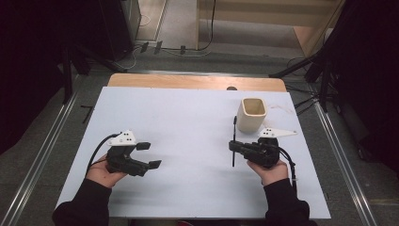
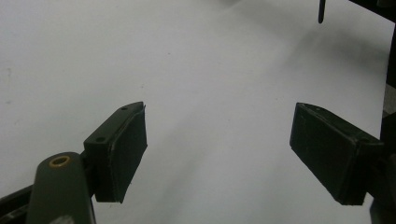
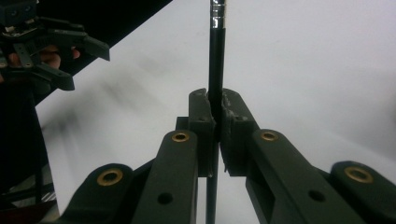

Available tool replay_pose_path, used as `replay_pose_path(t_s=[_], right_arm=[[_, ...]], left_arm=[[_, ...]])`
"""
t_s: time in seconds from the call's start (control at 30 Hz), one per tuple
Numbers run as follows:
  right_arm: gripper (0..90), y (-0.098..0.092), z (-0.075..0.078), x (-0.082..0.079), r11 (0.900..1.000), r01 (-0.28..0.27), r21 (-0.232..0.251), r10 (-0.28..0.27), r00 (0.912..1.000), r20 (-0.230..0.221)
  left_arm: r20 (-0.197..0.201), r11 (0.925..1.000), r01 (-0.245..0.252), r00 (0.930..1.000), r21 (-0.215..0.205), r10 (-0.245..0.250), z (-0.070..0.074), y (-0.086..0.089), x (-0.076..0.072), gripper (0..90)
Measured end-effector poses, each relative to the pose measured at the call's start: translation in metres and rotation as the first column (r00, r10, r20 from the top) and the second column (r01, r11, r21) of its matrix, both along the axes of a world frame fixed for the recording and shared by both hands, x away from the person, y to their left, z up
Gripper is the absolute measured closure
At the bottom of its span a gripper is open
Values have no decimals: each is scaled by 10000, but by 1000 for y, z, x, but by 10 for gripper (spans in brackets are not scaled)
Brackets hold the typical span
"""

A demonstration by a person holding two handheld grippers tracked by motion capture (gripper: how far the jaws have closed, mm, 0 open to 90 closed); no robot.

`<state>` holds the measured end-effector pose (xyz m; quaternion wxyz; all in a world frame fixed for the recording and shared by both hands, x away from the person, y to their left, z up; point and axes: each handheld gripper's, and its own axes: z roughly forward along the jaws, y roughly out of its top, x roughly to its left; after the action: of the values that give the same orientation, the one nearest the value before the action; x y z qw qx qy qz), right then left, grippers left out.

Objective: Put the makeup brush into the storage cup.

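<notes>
Black, thin pen (image 1: 234,141) is pinched mid-length by the right gripper (image 1: 234,146), its long axis running toward the table's far edge beside the cream cup (image 1: 251,114); the left gripper (image 1: 149,155) has its jaws spread, with nothing between them.

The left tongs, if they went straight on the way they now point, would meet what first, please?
Probably nothing soon: the left tongs stand open over bare white table, pointing toward the right tongs and their black pen, which look nearest in line, though depth is unclear.

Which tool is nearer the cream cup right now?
Right. The right tool, clamped on a thin black pen, sits just in front of the cream cup. The left tool, open, hangs far across the table.
</notes>
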<state>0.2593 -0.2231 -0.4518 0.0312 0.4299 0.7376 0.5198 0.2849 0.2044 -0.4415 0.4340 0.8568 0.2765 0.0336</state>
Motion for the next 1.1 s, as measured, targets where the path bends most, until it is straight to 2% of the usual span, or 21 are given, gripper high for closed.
replay_pose_path(t_s=[0.53,1.1], right_arm=[[859,-27,3,3,9985,547,-54,-547,9985,48],[859,-34,1,7,9967,803,-97,-804,9967,-55]], left_arm=[[-12,10000,13,10000,-22,-13,0,0,0,191],[-4,10000,-11,10000,-47,11,0,1,1,192]])
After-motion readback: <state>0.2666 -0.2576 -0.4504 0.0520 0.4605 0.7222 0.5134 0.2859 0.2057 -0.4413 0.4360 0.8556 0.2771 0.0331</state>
